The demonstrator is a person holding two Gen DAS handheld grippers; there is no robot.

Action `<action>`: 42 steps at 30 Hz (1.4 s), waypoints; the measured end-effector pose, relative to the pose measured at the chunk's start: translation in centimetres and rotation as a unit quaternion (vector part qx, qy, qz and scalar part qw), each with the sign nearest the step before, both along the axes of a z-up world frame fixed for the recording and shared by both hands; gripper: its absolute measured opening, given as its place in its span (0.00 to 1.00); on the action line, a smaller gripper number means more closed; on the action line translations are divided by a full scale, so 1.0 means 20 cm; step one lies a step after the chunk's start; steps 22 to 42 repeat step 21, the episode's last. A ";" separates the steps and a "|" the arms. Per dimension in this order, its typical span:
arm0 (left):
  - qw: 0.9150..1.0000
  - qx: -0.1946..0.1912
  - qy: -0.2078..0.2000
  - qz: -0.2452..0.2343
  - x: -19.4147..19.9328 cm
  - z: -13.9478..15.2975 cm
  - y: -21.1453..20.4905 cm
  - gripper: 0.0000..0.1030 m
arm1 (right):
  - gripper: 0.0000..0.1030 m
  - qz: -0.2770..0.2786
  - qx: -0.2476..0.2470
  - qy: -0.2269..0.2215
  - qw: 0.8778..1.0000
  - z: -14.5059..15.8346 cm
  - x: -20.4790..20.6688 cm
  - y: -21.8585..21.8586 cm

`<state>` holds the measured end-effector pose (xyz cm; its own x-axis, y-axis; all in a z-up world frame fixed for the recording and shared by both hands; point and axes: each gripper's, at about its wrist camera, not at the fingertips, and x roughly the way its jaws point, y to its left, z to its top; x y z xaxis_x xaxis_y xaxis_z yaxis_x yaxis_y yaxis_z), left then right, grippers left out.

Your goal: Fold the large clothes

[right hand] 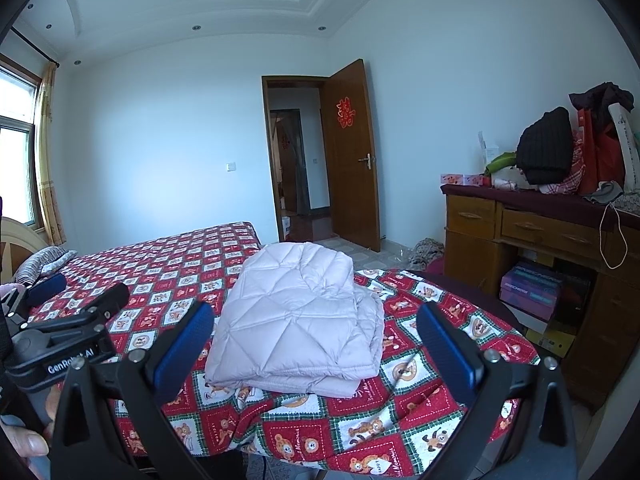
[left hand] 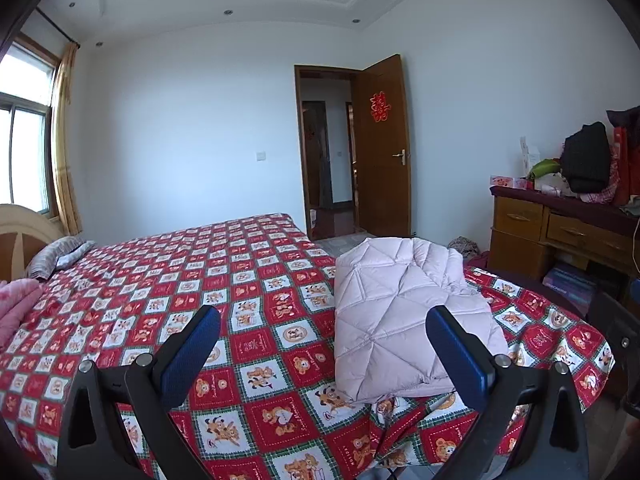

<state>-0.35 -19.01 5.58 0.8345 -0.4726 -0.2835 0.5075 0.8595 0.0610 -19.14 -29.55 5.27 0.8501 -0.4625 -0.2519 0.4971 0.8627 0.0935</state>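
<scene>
- Left gripper [left hand: 322,332] hangs above the bedspread with its blue pads spread wide and nothing between them.
- Right gripper [right hand: 314,330] is likewise splayed and empty, hovering short of the bundle; neither tool touches cloth.
- The pale pink quilted jacket [right hand: 296,320] lies folded into a compact stack on the near corner of the bed [left hand: 240,280], on the red bear-print cover.
- My read: the folding looks done or nearly so. The layers sit roughly square, though the right side bulges with loose folds.
- Next move, as I judge it, is either a tidy-up press on that ruffled right edge or no further contact at all; any grip should take the whole stack edge, not one layer.
- Edges: the jacket's front hem sits near the mattress corner, where the cover drapes down, so a forward tug could slide it off.
- Room: wide bare bedspread to the left and behind; the wooden dresser [right hand: 520,232] stands well apart on the right, the door [right hand: 352,152] is far off.
</scene>
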 end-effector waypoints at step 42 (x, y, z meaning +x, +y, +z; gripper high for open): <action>1.000 0.007 0.021 -0.005 0.06 -0.03 -0.01 0.99 | 1.00 -0.003 0.003 0.012 1.000 -0.03 0.03 0.00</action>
